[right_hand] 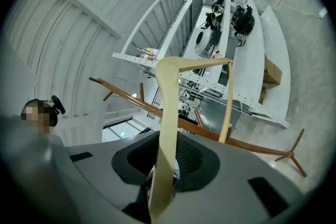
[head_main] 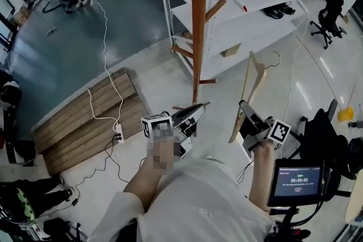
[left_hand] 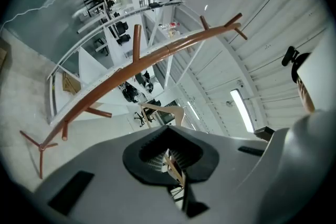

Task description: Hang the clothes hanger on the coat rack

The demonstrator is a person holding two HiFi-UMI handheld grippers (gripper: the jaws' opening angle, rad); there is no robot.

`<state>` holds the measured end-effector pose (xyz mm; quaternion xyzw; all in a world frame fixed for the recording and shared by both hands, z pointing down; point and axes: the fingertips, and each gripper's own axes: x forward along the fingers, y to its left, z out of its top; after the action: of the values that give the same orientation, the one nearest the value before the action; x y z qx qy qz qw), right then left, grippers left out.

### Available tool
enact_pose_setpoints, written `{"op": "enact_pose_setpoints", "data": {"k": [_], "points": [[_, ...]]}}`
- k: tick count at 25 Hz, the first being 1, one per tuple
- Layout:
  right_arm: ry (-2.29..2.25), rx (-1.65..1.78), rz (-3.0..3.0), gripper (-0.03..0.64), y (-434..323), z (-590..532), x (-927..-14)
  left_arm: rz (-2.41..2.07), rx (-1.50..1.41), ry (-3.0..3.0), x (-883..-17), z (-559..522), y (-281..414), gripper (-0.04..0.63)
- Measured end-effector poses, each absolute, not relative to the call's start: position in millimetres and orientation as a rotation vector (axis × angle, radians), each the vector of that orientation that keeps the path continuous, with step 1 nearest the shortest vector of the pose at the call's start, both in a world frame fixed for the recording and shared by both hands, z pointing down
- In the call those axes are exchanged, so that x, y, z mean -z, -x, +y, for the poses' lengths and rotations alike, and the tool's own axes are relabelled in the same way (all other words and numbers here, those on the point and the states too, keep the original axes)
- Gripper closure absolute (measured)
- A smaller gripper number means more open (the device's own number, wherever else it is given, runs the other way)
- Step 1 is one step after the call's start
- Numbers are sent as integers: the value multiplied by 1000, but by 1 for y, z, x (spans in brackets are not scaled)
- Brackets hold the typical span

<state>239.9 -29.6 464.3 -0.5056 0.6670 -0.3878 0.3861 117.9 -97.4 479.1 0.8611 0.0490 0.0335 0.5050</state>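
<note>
The right hand-held gripper (head_main: 248,110) is clamped narrow on the wooden clothes hanger (head_main: 245,88). In the right gripper view its jaws (right_hand: 163,176) pinch one pale arm of the hanger (right_hand: 168,113), which rises straight out of them. The rest of the frame bends over above and comes down as a thin bar on the right. Seen from the head view, the hanger stands on end and tilted, with its metal hook (head_main: 276,59) pointing away to the right. It hangs on none of the pegs and sits right of the coat rack (head_main: 198,20), clear of the pole. The left hand-held gripper (head_main: 195,111) is held low near the foot of the rack. In its own view the jaws (left_hand: 170,165) are drawn together with only a slit between the pads, and no object is clearly gripped there. That view shows the brown rack (left_hand: 157,55) stretching across the scene, its pegs sticking out along the pole, and the hanger's pale wood beyond the jaws. Behind the rack stands a white shelving unit (head_main: 238,31) loaded with dark gear. Farther out, a wooden pallet (head_main: 85,122) lies on the floor at the left with a white power strip (head_main: 118,132) and its cable on it. At the lower right a small screen (head_main: 296,180) glows — an office chair (head_main: 328,15) stands in the far right corner.
</note>
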Motion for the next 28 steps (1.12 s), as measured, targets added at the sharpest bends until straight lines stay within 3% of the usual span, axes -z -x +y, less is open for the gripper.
{"op": "enact_pose_setpoints", "data": {"k": [15,28], "points": [[1137,1011,2044,531,-198,-116,-394,-120,177,-2160,-434,-136,-57,589],[1040,1141,2175,531,-195,-181,-382,-250,233,-2113,-426,-169,-65,589]]}}
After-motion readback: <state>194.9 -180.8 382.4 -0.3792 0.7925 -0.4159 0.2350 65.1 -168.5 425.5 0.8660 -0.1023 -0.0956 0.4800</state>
